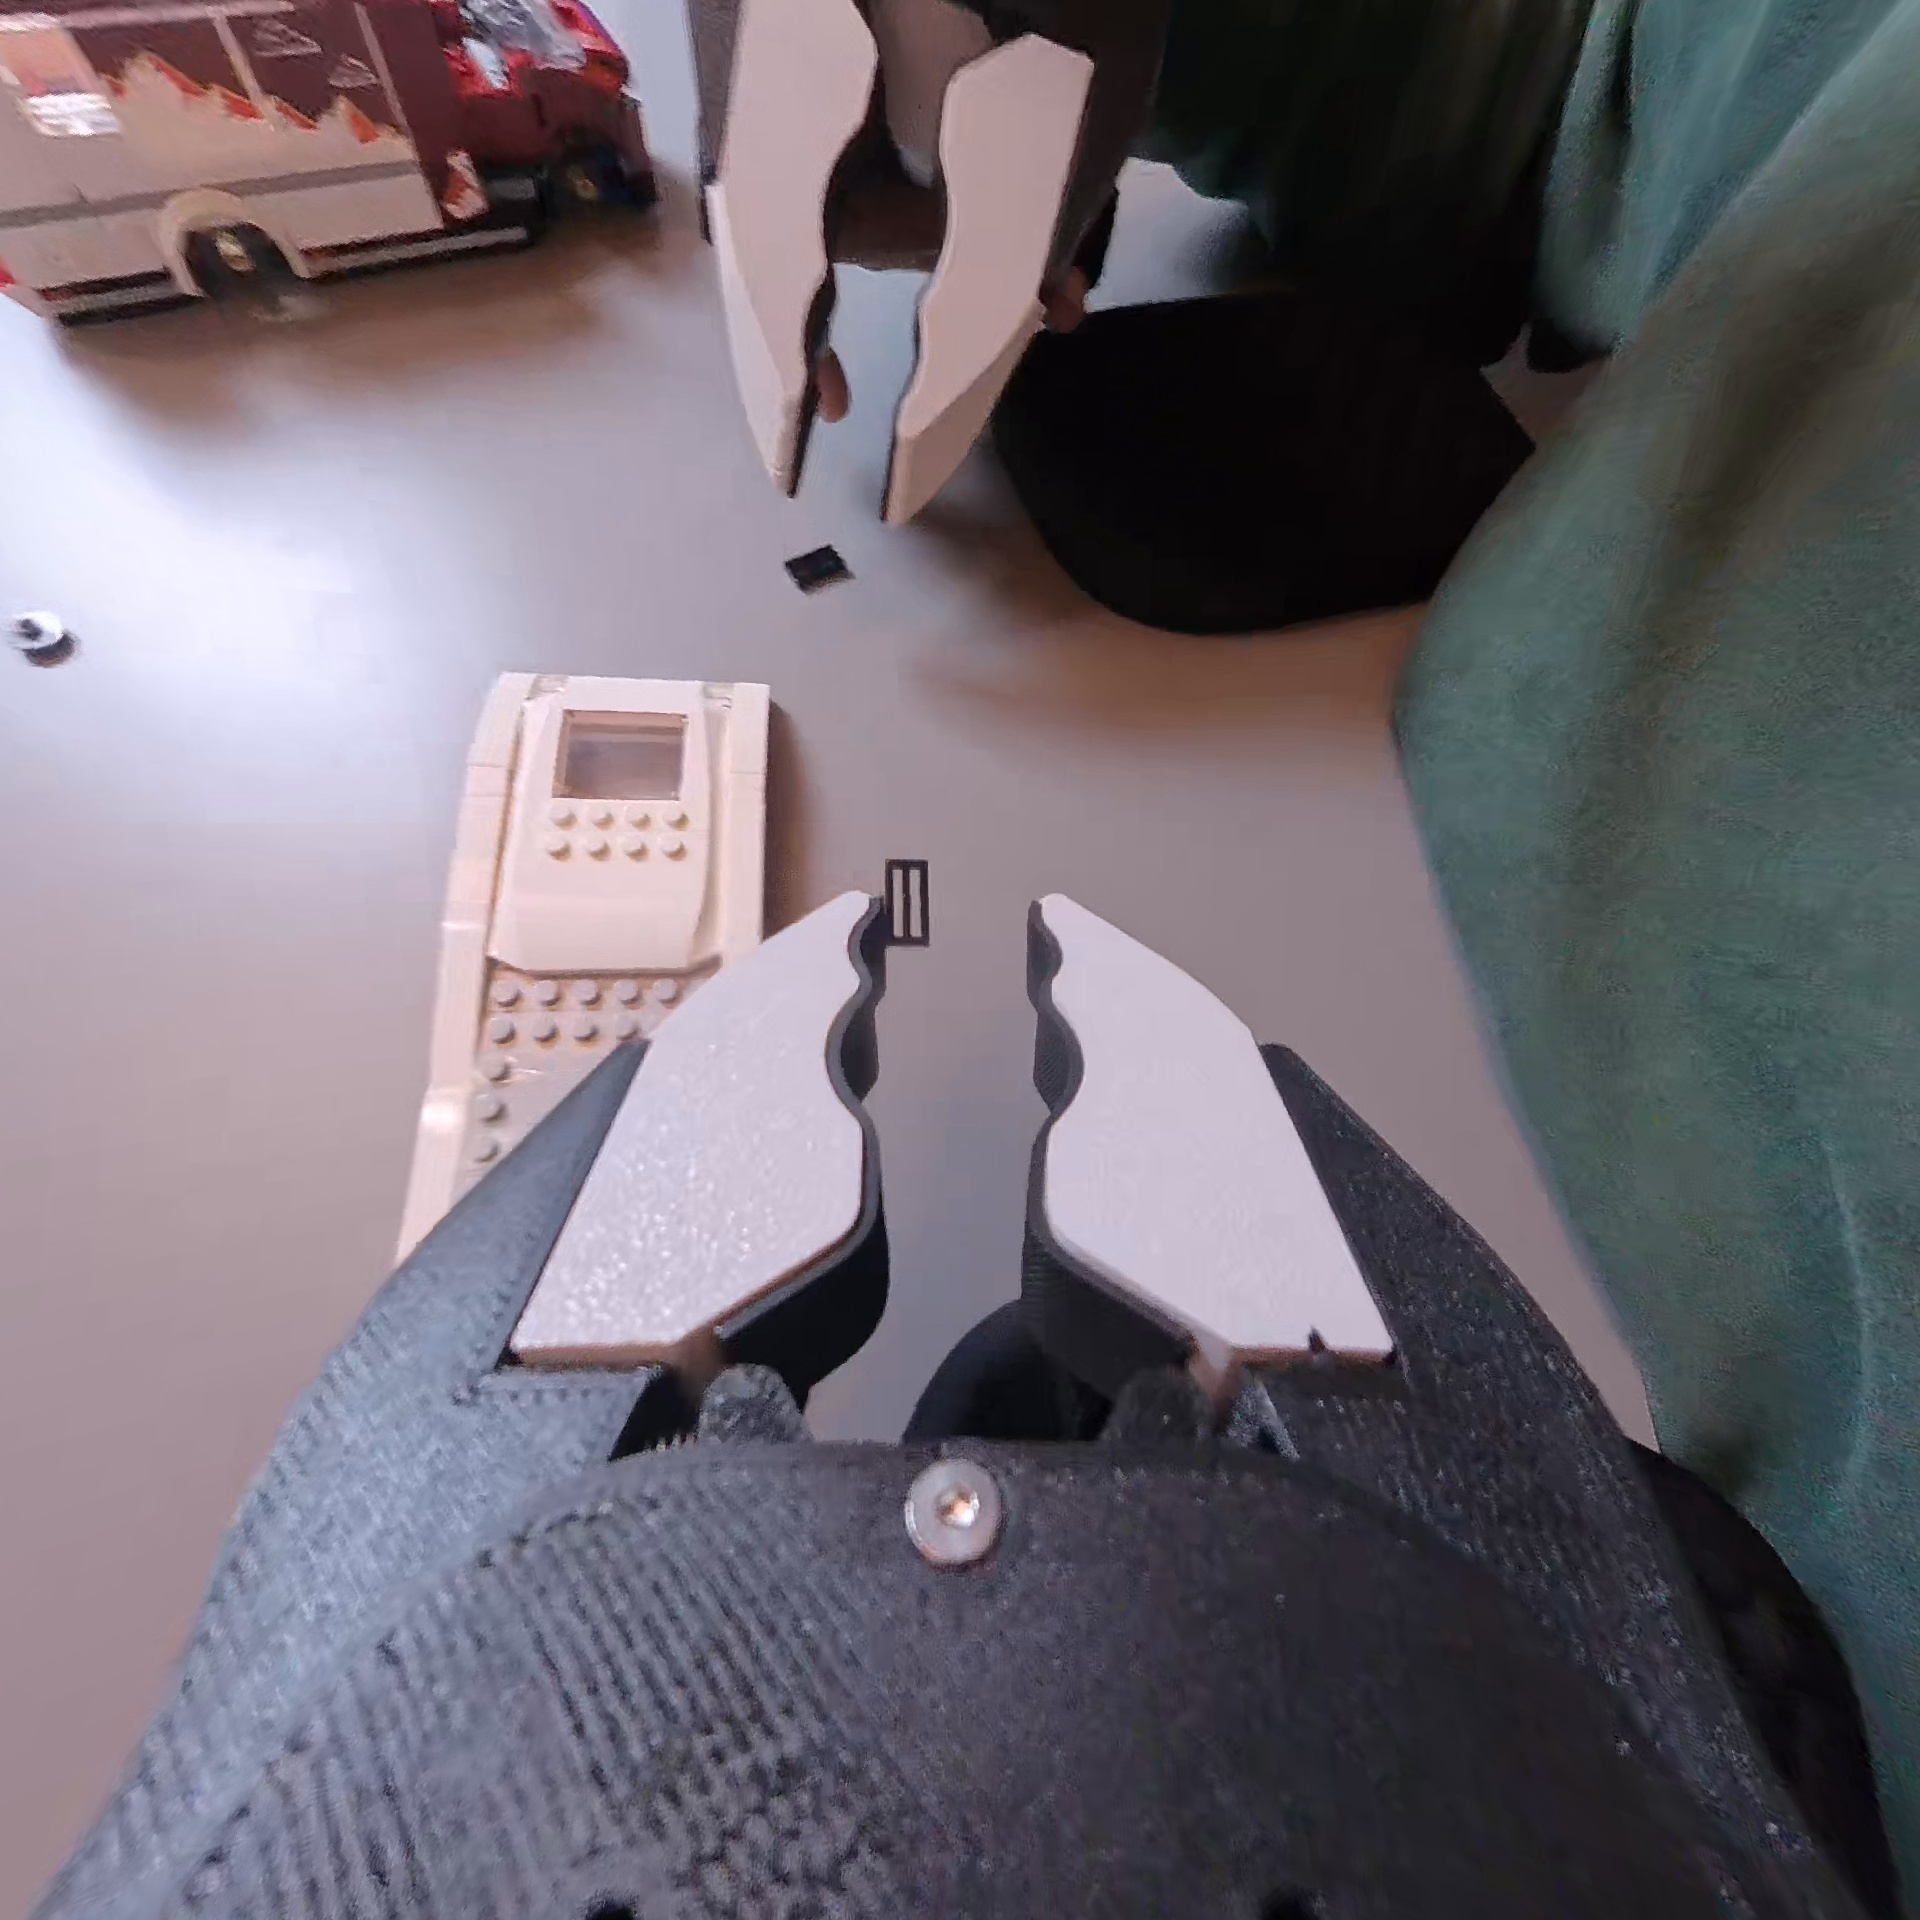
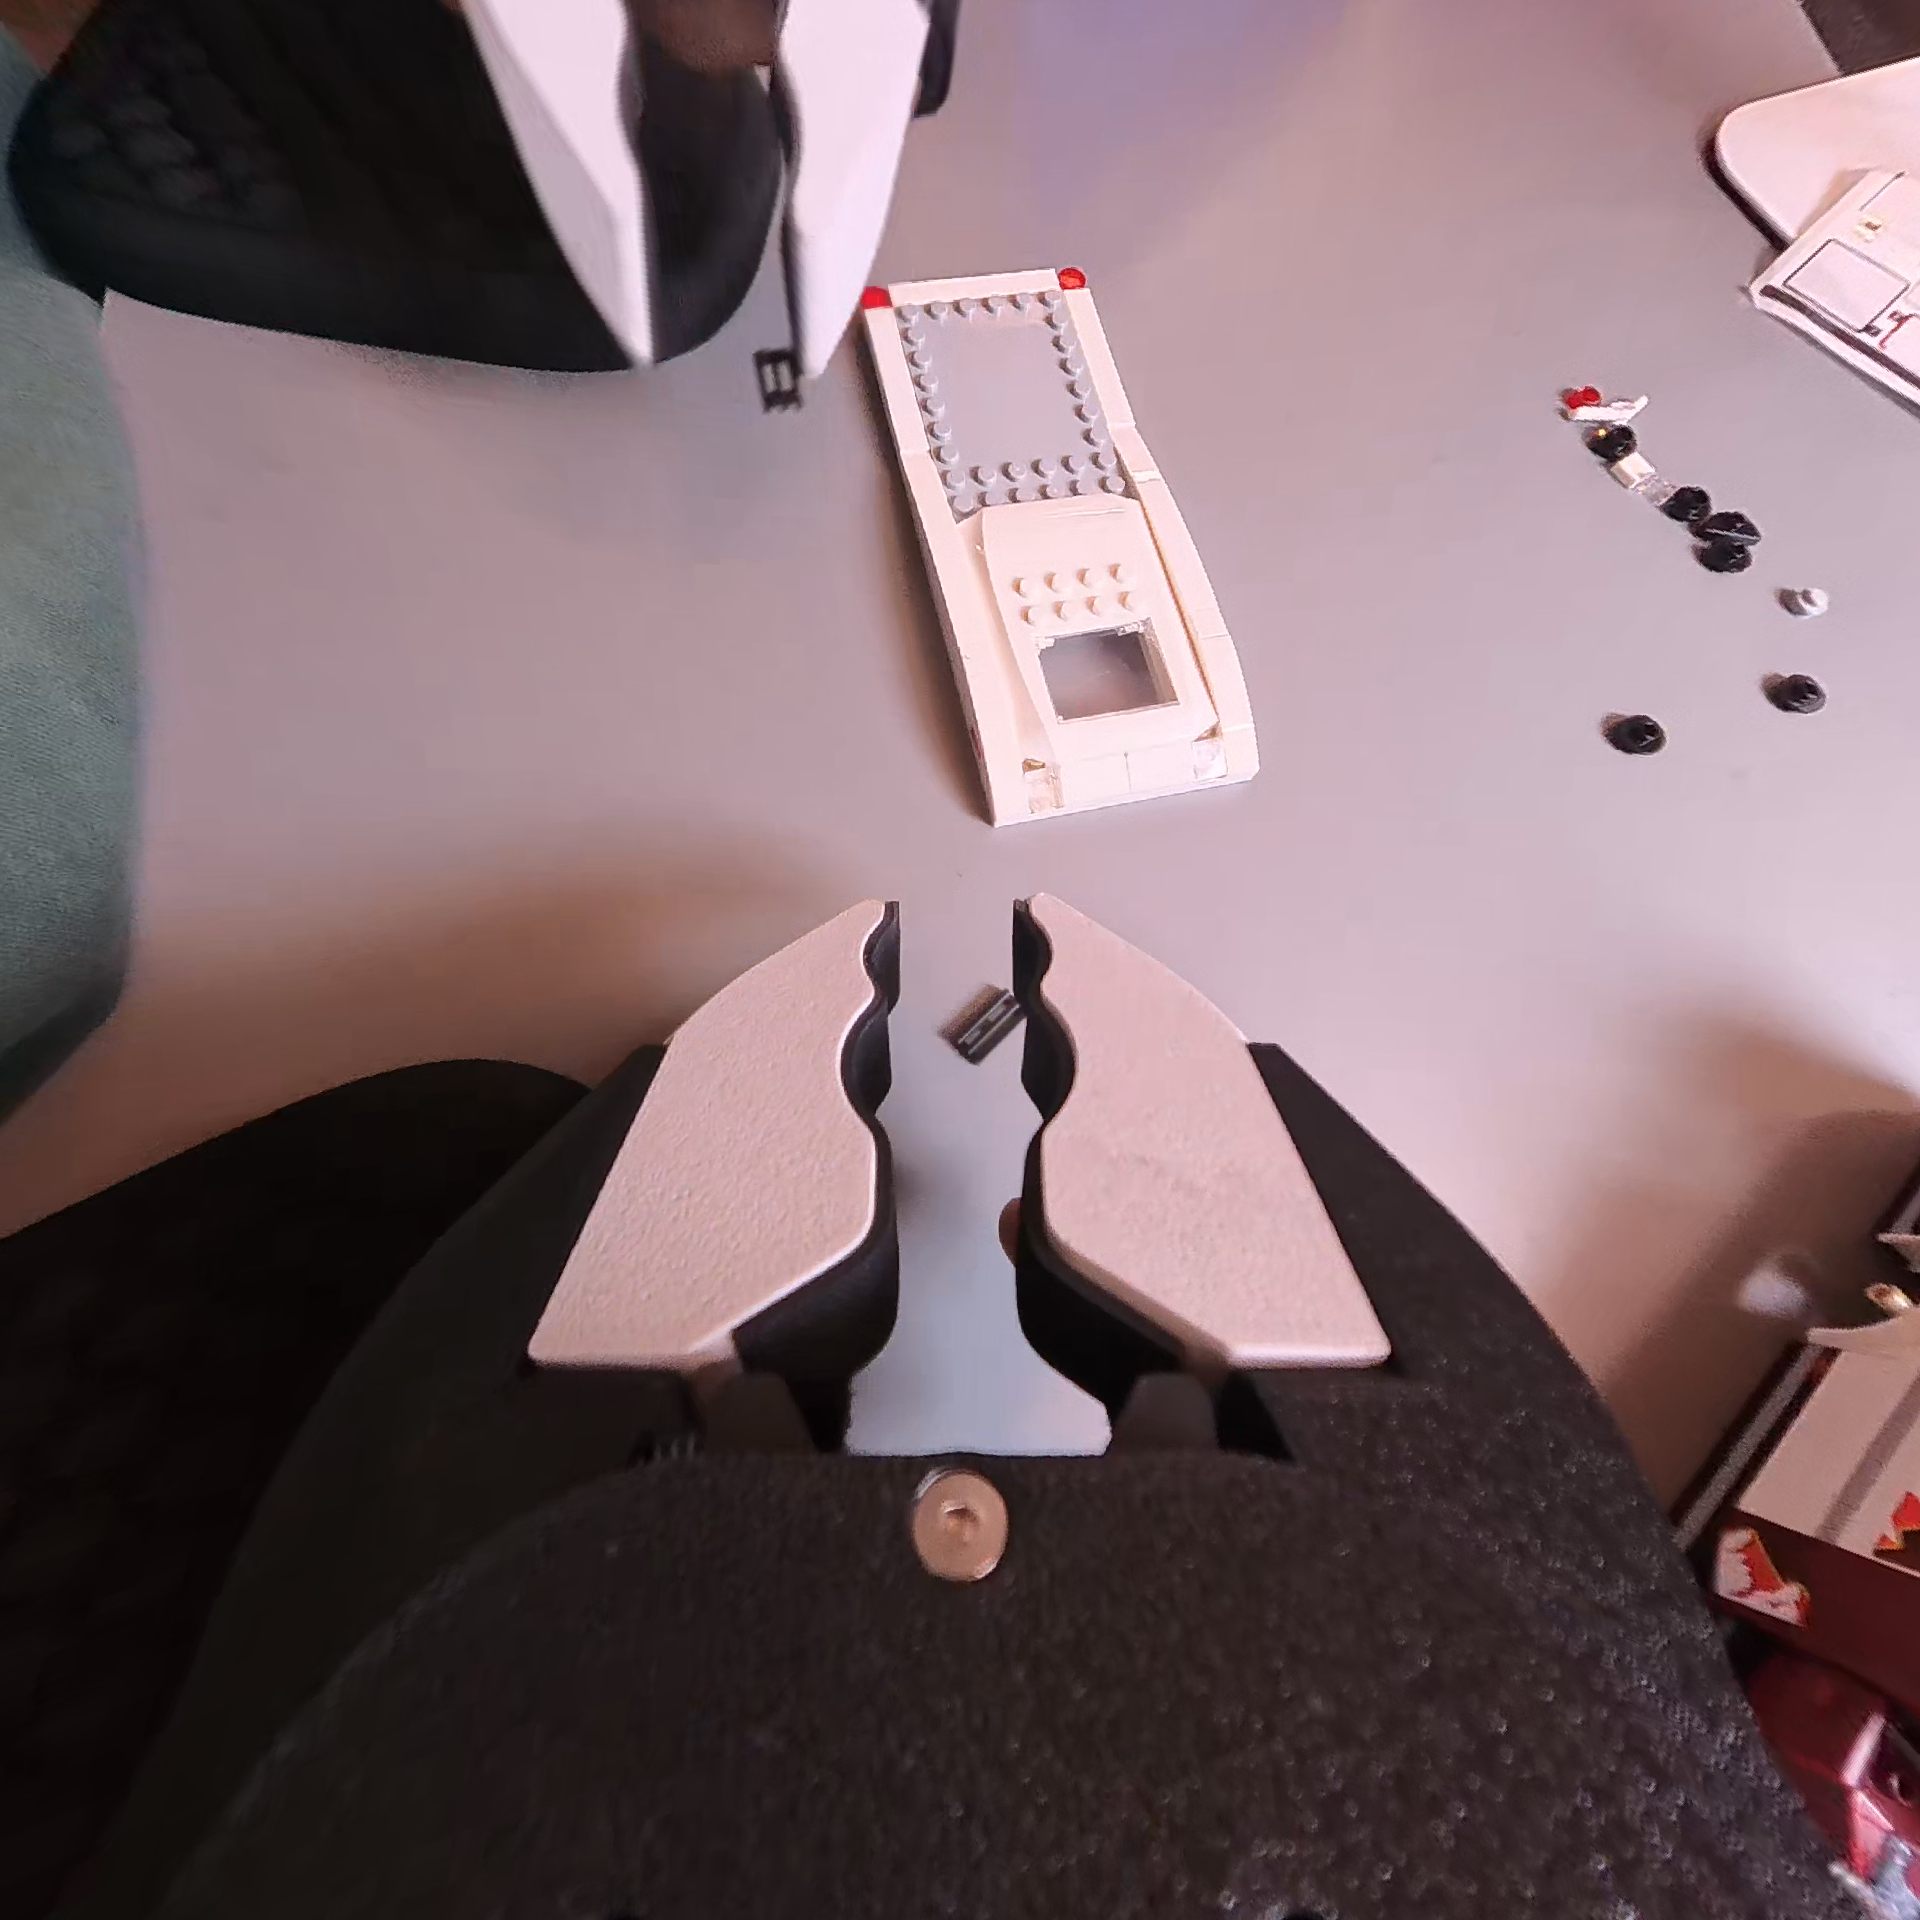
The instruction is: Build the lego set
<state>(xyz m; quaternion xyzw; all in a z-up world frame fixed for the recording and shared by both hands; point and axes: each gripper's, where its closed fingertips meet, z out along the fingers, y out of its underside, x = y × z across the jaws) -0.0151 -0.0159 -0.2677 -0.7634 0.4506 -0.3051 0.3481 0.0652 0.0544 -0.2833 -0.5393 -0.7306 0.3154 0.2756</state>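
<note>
Hovering at lower centre, the left gripper (image 1: 951, 914) stands apart, a small black grille piece (image 1: 906, 905) touching only its left fingertip (image 1: 852, 914); the white brick vehicle body (image 1: 613, 862) lies just left on the grey table (image 1: 260, 831). Right gripper (image 2: 956, 914) likewise apart; a second black grille piece (image 2: 985, 1023) lies between its fingers, unclamped.

A brick car (image 2: 1060, 540) lies mid-bench (image 2: 416, 623); loose bits (image 2: 1704, 530) to its right, a grille piece (image 2: 987, 1023) nearer.
</note>
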